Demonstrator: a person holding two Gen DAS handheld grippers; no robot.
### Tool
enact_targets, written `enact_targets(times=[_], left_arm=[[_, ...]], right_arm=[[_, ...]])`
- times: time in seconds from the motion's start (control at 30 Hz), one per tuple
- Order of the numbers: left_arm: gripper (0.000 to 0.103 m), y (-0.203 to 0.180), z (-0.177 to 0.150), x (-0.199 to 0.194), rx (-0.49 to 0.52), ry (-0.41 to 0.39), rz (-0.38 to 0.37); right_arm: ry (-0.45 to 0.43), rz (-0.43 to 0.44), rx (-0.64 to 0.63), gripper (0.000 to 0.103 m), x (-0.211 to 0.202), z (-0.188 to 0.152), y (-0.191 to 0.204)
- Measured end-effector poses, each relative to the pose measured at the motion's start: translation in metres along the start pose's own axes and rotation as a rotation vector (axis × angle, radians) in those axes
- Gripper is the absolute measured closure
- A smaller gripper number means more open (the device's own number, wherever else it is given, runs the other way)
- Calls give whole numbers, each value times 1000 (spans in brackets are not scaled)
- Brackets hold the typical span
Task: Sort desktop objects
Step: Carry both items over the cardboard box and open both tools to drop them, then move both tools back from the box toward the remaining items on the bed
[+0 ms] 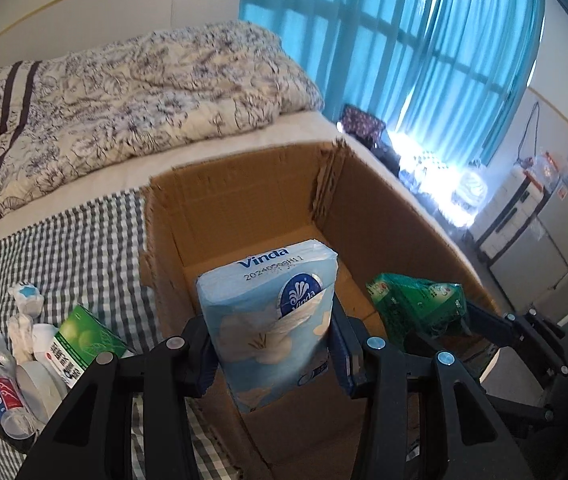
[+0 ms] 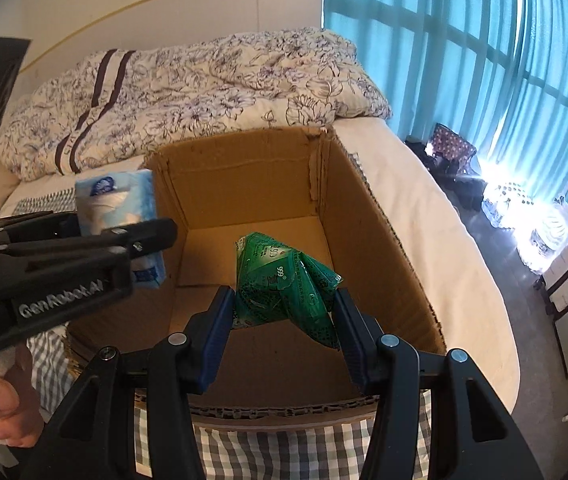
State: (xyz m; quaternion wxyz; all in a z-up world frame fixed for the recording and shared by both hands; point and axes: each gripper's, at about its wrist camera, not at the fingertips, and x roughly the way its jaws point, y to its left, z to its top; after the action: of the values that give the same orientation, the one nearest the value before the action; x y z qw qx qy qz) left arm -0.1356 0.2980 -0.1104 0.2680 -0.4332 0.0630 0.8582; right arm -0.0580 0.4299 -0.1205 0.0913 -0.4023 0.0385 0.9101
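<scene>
The tissue pack is half hidden behind the left gripper's fingers

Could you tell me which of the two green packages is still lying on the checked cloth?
The green box beside the cardboard box; the crumpled green packet is held in the right gripper above that box.

Daylight through the teal curtains flares below them; fisheye edges warp darkly.

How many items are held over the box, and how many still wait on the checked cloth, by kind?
Held tissue pack: 1
Held green sachet bundle: 1
Waiting green box: 1
Waiting plastic bottle: 1
Waiting white tape roll: 1
Waiting crumpled white wrappers: number unclear
Total clearly countable: 5
</scene>
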Motion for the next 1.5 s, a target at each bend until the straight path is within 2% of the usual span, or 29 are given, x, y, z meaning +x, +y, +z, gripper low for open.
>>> enact_targets(times=[0.13, 0.3, 0.33, 0.43, 0.47, 0.9, 1.1, 1.27, 1.33, 1.5], left_arm=[[56, 1, -4, 14, -7, 51, 6], [53, 4, -3, 14, -26, 58, 7], [50, 6, -2, 13, -37, 58, 3], [41, 11, 2, 8, -63, 50, -13], [39, 11, 3, 4, -65, 41, -13], [36, 12, 30, -84, -67, -152, 14], [25, 23, 37, -134, -72, -256, 50], [23, 31, 33, -171, -67, -328, 91], [19, 38, 29, -186, -63, -360, 118], [14, 61, 14, -215, -71, -398, 140]], right_arm=[[29, -12, -10, 52, 7, -1, 3], [24, -44, -11, 48, 6, -1, 4], [20, -50, -14, 45, 4, 0, 5], [1, -57, -20, 44, -2, 3, 8], [-7, -54, -21, 44, -6, 4, 9], [-174, -17, 16, 44, -69, 27, 18], [-235, -4, 17, 39, -97, 37, 25], [-271, 32, 25, 38, -111, 43, 31], [-283, 51, 22, 33, -116, 44, 36], [-325, 125, 13, 30, -127, 47, 53]])
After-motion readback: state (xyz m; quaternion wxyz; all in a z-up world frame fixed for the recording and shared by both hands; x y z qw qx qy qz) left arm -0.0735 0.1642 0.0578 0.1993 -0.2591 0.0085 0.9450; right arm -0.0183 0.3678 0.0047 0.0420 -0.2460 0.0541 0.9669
